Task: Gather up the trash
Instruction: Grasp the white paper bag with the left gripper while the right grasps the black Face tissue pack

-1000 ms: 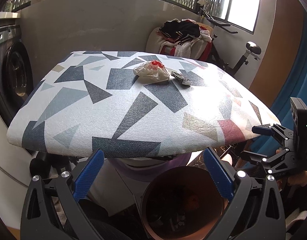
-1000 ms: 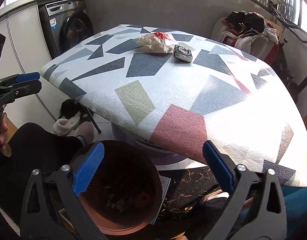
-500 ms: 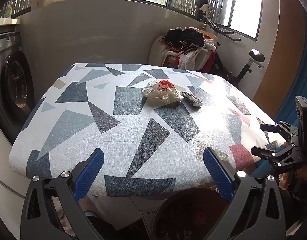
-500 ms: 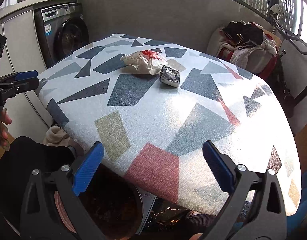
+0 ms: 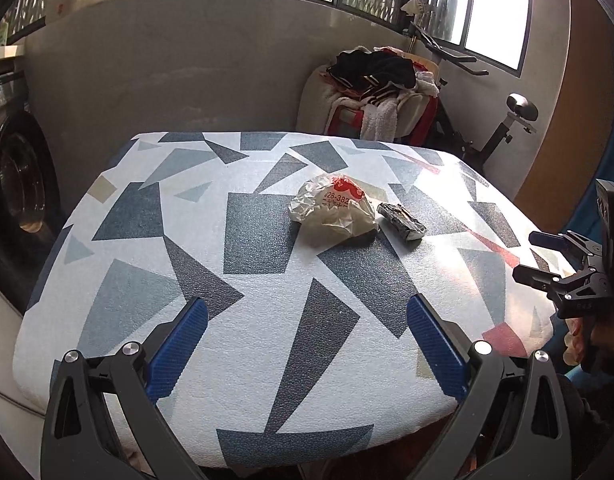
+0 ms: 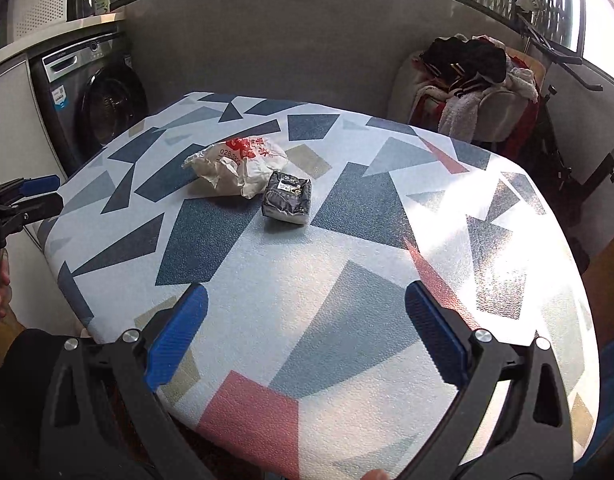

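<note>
Two pieces of trash lie on the tabletop (image 5: 119, 312), a padded surface printed with grey, blue and red geometric shapes. I take the crumpled white paper wrapper with red printing (image 5: 333, 212) as my landmark; it sits past the middle of the tabletop, toward the far wall. The small flattened dark foil packet with a white edge (image 5: 401, 222) lies just beside the wrapper on its right, touching it or nearly so.

My left gripper (image 5: 307, 344) hovers over the near edge with jaws spread wide and empty. The wrapper lies ahead of it and slightly right of centre. My right gripper (image 6: 305, 340) is likewise wide open and holds nothing. From it the packet (image 6: 288, 199) lies ahead and a little left of centre, its long axis running roughly away from me, with the wrapper (image 6: 235, 166) farther left.

Judgement: the right gripper is nearer the packet, the left better lined on the wrapper. Both remain well apart from the trash; a forward reach is needed.
</note>
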Available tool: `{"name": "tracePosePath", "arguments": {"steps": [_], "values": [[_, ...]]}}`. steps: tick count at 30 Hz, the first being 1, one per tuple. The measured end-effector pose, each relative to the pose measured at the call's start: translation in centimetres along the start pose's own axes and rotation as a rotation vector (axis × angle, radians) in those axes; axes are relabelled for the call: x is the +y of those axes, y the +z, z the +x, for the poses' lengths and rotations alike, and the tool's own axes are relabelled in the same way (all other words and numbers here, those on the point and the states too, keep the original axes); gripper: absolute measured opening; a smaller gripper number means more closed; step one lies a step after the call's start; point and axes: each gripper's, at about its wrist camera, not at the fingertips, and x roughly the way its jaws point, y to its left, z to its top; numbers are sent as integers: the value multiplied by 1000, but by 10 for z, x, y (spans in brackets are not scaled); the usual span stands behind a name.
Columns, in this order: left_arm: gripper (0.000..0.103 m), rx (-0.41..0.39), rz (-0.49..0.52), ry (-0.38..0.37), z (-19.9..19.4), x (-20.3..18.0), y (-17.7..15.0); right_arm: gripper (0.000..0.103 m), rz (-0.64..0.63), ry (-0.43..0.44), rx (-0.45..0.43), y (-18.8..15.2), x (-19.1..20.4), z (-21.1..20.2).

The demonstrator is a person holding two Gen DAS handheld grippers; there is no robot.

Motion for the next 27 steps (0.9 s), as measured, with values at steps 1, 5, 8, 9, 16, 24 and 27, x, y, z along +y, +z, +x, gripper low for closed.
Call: {"name": "tracePosePath", "arguments": {"steps": [1, 5, 8, 9, 16, 24, 27], "values": [[97, 5, 5, -2, 4, 0, 3, 97, 5, 3, 9, 3, -3, 4], [97, 9, 13, -22, 17, -1, 17, 97, 26, 3, 11, 17, -17, 18], [97, 27, 10, -41, 35, -2, 29, 97, 59, 5, 6, 30, -27, 27], [97, 39, 7, -49, 43, -2, 33, 97, 70, 8, 7, 34, -29, 31], [97, 122, -1, -91, 119, -5, 71, 97, 120, 38, 38, 47, -38, 61], [86, 179, -55, -90, 181, 6, 96, 84, 83, 83, 91, 63, -27, 103], [86, 179, -74, -118, 181, 11, 93, 82, 101, 131, 117, 71, -22, 122]]}}
